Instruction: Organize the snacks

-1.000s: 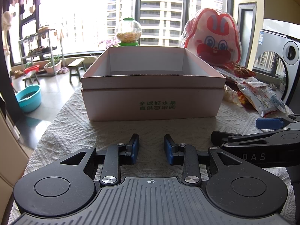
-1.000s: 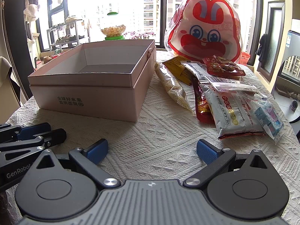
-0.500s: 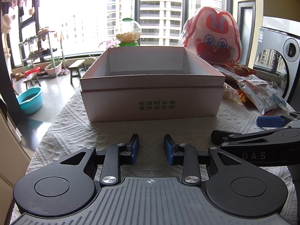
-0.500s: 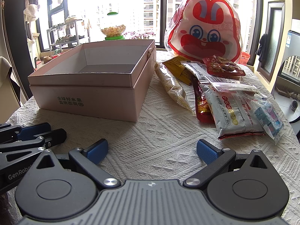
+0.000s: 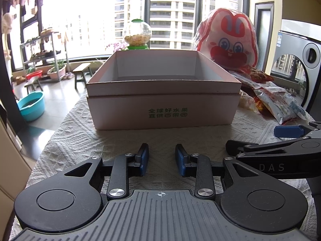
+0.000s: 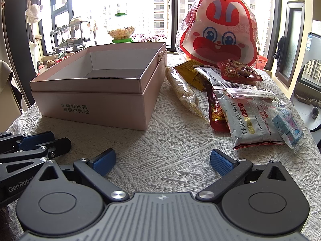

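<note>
Centrally, an open pink box (image 5: 160,108) is seen on a white tablecloth (image 6: 180,140). Snack packets (image 6: 246,108) are piled at the right of the frame, beside a rabbit-faced bag (image 6: 218,30). The left gripper (image 5: 162,158) is slightly parted and the right gripper (image 6: 162,159) spread wide; nothing is held.

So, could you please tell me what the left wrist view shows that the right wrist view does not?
Only the left wrist view shows the blue basin on the floor and the washing machine door. Only the right wrist view shows the yellow packet and the long clear packet beside the box. Both show the open pink box, the rabbit bag, the round candy jar and both open, empty claws, left claw and right claw.
</note>
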The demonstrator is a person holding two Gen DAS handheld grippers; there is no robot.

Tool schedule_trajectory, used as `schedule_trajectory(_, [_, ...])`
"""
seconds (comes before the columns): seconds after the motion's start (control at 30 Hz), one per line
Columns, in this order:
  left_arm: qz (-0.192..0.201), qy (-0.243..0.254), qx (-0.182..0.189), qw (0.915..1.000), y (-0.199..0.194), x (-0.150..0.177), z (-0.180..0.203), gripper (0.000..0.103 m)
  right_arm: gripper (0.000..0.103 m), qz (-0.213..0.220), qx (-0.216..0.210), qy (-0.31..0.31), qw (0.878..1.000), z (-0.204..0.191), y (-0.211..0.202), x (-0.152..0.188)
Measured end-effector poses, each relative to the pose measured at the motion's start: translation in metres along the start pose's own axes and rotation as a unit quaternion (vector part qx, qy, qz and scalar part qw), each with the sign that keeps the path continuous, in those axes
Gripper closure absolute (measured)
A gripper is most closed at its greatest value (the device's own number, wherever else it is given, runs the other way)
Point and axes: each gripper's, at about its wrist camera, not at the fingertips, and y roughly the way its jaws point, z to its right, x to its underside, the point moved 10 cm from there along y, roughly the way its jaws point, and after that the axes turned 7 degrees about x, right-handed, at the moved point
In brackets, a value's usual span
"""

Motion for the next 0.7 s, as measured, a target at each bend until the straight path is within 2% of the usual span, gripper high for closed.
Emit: schedule_trajectory(0.7, [0.006, 0.009, -0.016, 0.9998, -0.0031, 0.0022, 0.004, 0.068, 0.0, -0.002, -0.003, 0.0, 1.0, -0.0012, 0.0002, 0.0015])
